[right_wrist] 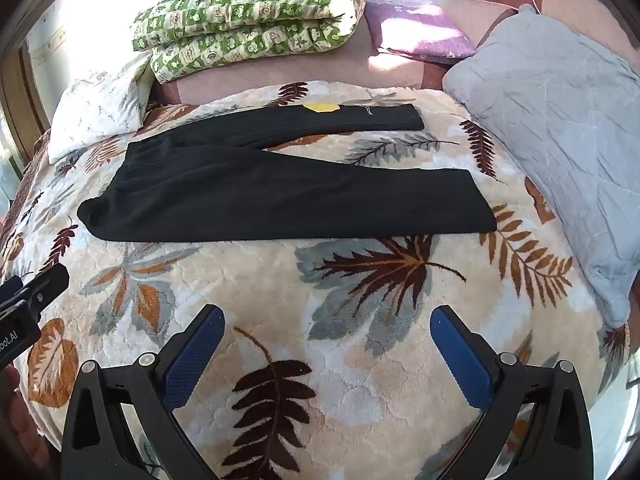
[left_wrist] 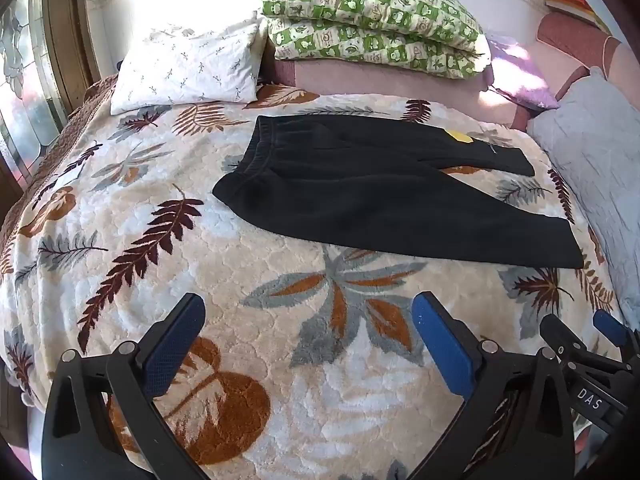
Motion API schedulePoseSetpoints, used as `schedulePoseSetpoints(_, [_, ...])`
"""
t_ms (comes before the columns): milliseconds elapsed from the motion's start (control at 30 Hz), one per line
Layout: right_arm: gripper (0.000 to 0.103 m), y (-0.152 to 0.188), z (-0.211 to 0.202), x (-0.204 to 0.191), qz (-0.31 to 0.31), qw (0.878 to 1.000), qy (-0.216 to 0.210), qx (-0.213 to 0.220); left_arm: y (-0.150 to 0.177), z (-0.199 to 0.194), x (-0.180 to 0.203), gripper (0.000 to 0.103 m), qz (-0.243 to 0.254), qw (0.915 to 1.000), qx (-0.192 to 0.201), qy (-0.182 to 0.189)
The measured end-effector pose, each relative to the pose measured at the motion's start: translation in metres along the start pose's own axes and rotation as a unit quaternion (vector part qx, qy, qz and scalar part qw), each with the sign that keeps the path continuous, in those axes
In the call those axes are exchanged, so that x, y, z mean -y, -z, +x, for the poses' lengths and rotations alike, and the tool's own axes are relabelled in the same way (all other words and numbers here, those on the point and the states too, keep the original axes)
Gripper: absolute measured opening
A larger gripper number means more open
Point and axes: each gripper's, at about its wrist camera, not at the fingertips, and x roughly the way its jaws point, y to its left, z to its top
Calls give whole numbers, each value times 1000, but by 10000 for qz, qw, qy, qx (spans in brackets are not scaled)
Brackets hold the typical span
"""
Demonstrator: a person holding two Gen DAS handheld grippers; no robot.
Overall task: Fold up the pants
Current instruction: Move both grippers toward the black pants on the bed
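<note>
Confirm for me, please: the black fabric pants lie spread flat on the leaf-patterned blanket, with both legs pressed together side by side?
Not quite. The black fabric pants do lie flat on the leaf-patterned blanket, but the legs splay apart in a V; the right wrist view shows blanket between them.

The pants (left_wrist: 384, 196) are a matt black, soft knit cloth with a gathered elastic waistband, and they lie on a plush, tufted blanket (left_wrist: 280, 360) whose leaf pattern looks fuzzy and deep-piled. Behind it sit a crinkled white cotton pillow (left_wrist: 188, 68), a puffy quilted green comforter (left_wrist: 372, 24) and a grey stitched cushion (right_wrist: 560, 128). Each gripper (left_wrist: 308, 344) (right_wrist: 328, 352) has matt black plastic arms, textured blue rubbery pads (right_wrist: 192, 356) and small shiny metal pins.
</note>
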Motion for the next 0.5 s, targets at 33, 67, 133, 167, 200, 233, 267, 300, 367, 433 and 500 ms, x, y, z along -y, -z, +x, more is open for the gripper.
schedulePoseSetpoints(33, [103,0,0,0,0,10000,2,-2,0,1,0,103,7,10000,0,4])
schedulePoseSetpoints(67, [103,0,1,1,3,10000,2,-7,0,1,1,103,13,10000,5,3])
schedulePoseSetpoints(133, [103,-1,2,0,4,10000,-7,-18,0,2,2,103,29,10000,2,1])
schedulePoseSetpoints(167, [103,-2,4,2,2,10000,-12,-20,0,2,3,103,35,10000,-1,1])
schedulePoseSetpoints(200, [103,0,5,2,5,10000,-6,-19,0,3,3,103,43,10000,-3,-7])
schedulePoseSetpoints(233, [103,0,5,2,4,10000,-3,-19,0,4,4,103,52,10000,-11,-6])
schedulePoseSetpoints(267, [103,0,5,2,4,10000,-5,-18,0,4,5,103,56,10000,-21,-4])
schedulePoseSetpoints(300, [103,0,5,2,2,10000,-14,-22,0,6,5,103,56,10000,-36,-10])
schedulePoseSetpoints(367, [103,1,5,2,-7,10000,-1,-10,-1,8,6,103,52,10000,-68,-2])
schedulePoseSetpoints(433, [103,1,4,2,1,10000,-13,-20,-2,11,8,103,58,9999,-94,-9])
schedulePoseSetpoints(500, [103,0,6,2,4,10000,-19,-38,-3,13,10,103,70,9999,-115,-7])
